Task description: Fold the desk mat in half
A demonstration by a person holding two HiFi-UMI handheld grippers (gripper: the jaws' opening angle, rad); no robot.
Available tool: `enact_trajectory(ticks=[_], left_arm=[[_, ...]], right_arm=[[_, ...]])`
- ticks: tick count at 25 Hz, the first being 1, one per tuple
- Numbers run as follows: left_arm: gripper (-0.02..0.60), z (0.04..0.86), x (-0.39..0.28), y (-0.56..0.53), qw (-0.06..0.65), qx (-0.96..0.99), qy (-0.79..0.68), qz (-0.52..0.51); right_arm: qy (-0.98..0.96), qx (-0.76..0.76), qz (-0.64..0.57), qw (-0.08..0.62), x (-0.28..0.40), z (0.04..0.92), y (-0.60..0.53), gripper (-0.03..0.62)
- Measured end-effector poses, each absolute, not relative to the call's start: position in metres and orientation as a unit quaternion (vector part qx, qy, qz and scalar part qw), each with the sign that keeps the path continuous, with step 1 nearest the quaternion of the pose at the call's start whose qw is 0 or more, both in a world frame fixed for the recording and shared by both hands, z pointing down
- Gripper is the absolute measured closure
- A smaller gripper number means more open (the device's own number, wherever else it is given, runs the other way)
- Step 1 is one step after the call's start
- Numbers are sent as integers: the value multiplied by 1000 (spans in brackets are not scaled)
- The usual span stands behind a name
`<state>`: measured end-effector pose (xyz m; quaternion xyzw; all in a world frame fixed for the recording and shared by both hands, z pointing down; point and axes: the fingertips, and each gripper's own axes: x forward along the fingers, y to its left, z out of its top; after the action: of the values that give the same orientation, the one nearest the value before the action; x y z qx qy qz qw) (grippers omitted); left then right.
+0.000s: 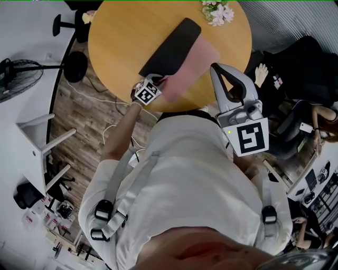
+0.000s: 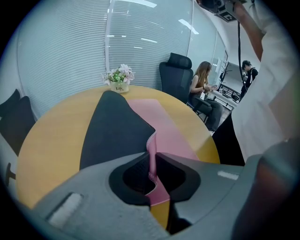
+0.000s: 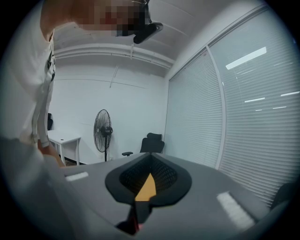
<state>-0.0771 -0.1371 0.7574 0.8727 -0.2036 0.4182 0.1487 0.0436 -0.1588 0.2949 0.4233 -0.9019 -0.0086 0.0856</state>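
Left gripper [image 2: 153, 158] pinched the near corner of the black, pink-backed desk mat [image 2: 112, 133], holding it above the round wooden bench [image 2: 49, 140], presumably for folding. Right gripper [image 3: 149, 161] pressed together, empty, raised clear.

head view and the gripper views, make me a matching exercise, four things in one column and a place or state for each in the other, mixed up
Things:
1. black and pink desk mat
2. small white pot of flowers
3. left hand-held gripper
4. right hand-held gripper

States:
A. at the far edge of the round wooden table
B. shut on the mat's edge
C. shut on nothing, clear of the mat
D. partly folded, black side over pink

Pairs: 1-D, 2-A, 3-B, 4-C
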Motion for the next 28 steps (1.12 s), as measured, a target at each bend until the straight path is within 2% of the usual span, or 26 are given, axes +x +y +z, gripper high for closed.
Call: enact_trajectory(ticks=[10,28], left_arm=[[538,764,-55,-109,150,874,-165,432],[538,773,-47,-71,113,875,-91,462]], right_arm=[[-902,424,-4,86,53,298,-158,589],[-903,420,-5,91,44,300,-146,589]])
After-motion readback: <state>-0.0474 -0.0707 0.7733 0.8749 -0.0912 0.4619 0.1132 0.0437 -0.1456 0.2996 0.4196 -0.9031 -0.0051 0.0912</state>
